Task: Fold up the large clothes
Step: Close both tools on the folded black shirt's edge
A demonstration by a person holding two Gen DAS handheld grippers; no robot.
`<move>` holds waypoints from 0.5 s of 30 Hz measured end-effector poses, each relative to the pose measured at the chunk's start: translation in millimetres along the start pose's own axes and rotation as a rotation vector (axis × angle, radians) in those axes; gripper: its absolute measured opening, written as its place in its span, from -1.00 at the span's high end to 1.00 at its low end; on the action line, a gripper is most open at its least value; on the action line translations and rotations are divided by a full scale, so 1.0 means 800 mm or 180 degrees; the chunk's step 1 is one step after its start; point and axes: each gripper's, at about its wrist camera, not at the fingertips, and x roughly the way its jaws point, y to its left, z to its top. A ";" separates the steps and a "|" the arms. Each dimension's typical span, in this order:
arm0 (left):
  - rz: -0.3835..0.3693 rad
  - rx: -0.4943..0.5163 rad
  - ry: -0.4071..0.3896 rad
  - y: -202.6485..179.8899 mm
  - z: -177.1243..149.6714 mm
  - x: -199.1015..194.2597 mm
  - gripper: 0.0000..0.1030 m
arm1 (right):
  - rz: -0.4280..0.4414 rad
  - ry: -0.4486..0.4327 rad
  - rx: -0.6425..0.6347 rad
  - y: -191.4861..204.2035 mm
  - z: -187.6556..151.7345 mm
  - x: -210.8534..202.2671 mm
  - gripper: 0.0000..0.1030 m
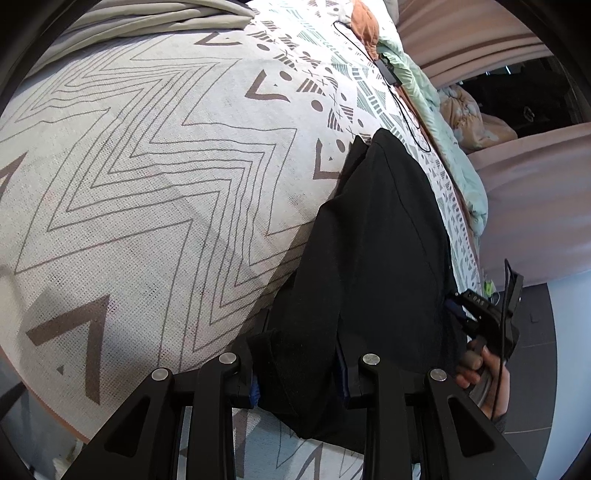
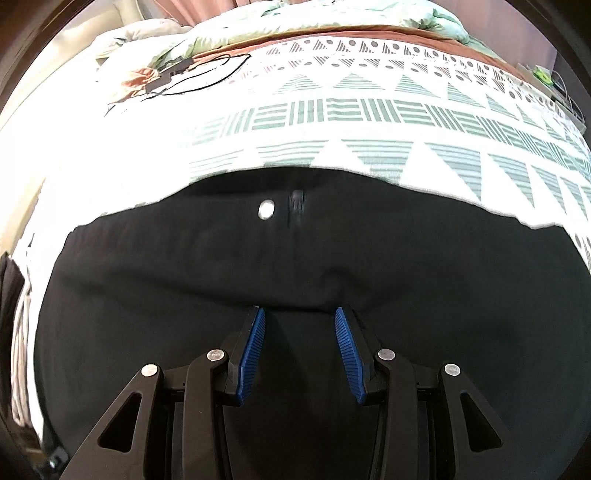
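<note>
Black trousers point(image 1: 376, 229) lie in a long strip on the patterned bedspread point(image 1: 147, 166). My left gripper point(image 1: 299, 354) is shut on a thick fold at their near end, and the cloth hides most of its blue pads. At the strip's right edge a hand point(image 1: 480, 365) holds my right gripper point(image 1: 469, 314). In the right wrist view the trousers point(image 2: 184, 277) fill the lower half, with a white button point(image 2: 266, 210) near the far waistband. My right gripper point(image 2: 299, 314) has its fingertips buried in a ridge of that cloth. Its blue pads point(image 2: 255, 354) stand apart behind the tips.
A black cable with a small box point(image 1: 388, 70) lies on the far part of the bedspread point(image 2: 332, 110). A mint quilt point(image 2: 295, 22) is bunched along the bed's far side. Dark floor point(image 1: 535, 350) shows past the bed's right edge.
</note>
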 end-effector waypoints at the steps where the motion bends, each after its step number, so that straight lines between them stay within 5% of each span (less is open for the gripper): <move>1: 0.0003 0.0002 -0.0010 0.000 -0.001 0.000 0.40 | -0.0022 -0.0006 -0.0012 0.001 0.006 0.002 0.21; 15: -0.0120 -0.0070 -0.0011 0.008 -0.001 -0.001 0.44 | -0.0164 -0.0095 0.0072 -0.009 0.055 -0.007 0.19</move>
